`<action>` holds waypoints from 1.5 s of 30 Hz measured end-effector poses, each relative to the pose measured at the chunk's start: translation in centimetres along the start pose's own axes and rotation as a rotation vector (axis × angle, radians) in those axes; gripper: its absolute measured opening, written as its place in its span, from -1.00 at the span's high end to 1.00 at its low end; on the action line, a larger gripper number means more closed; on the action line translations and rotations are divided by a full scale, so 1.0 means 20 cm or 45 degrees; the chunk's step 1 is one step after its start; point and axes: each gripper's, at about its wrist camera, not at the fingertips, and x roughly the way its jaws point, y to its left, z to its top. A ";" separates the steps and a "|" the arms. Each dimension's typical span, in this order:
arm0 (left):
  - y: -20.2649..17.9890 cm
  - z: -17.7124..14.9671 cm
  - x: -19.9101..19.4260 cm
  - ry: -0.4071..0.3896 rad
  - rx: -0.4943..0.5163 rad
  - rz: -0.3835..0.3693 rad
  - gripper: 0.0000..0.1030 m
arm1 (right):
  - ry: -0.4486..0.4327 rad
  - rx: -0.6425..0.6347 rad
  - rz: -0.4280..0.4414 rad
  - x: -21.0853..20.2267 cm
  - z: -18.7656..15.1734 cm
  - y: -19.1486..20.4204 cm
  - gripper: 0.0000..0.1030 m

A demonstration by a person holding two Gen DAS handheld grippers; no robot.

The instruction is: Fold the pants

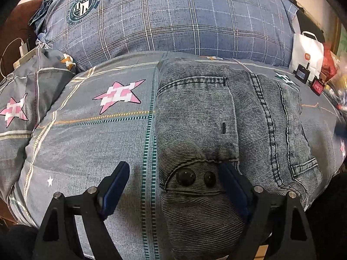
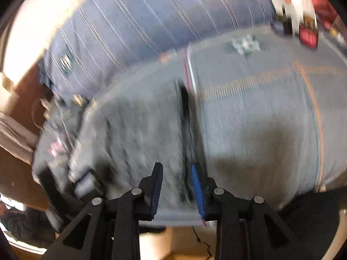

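Folded grey denim pants point(image 1: 216, 117) lie on the bed, on a grey duvet point(image 1: 86, 130) w/ pink pixel stars, toward its near edge and right of its middle as the left wrist cam sees it. Back pocket faces up; two dark buttons point(image 1: 193, 176) sit on a flap at the near end of the bundle.

Left gripper point(image 1: 175, 173) is tilted down toward the near end of the pants, fingers wide apart. One blue pad point(image 1: 117, 186) is over bare duvet left of the bundle, the other at the denim just right of the buttons. Nothing is pinched; whether the pads touch the cloth can't be told.

Right gripper point(image 2: 176, 173) also points downward, over the near edge of the bed. Right wrist view is badly smeared, so detail is poor. Its fingers stand partly apart w/ a clear gap between the blue pads; grey cloth lies under the gap, but pads don't look pressed on anything. The pants point(image 2: 134, 134) show there as a darker grey mass, mostly left of and beyond the gripper.

Behind the duvet, a blue plaid pillow point(image 1: 173, 17) w/ a round crest runs along the far edge. White paper bag point(image 1: 306, 49) and small red box point(image 1: 317, 85) sit at the far right corner. Charger and cable point(image 1: 22, 48) at the far left edge.
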 end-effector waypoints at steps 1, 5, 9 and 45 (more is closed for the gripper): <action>0.00 0.00 0.00 0.002 -0.001 0.001 -0.68 | -0.022 -0.026 0.077 -0.02 0.06 0.05 0.36; -0.01 0.00 -0.01 0.001 0.008 0.004 -0.68 | 0.058 -0.079 0.384 0.14 0.26 0.23 0.35; 0.02 0.02 -0.04 0.017 -0.032 -0.060 -0.67 | 0.211 0.042 0.279 0.53 0.39 0.11 0.28; 0.16 -0.04 -0.07 0.073 -0.257 -0.390 -0.70 | 0.457 -0.197 0.469 0.74 0.46 0.63 -0.38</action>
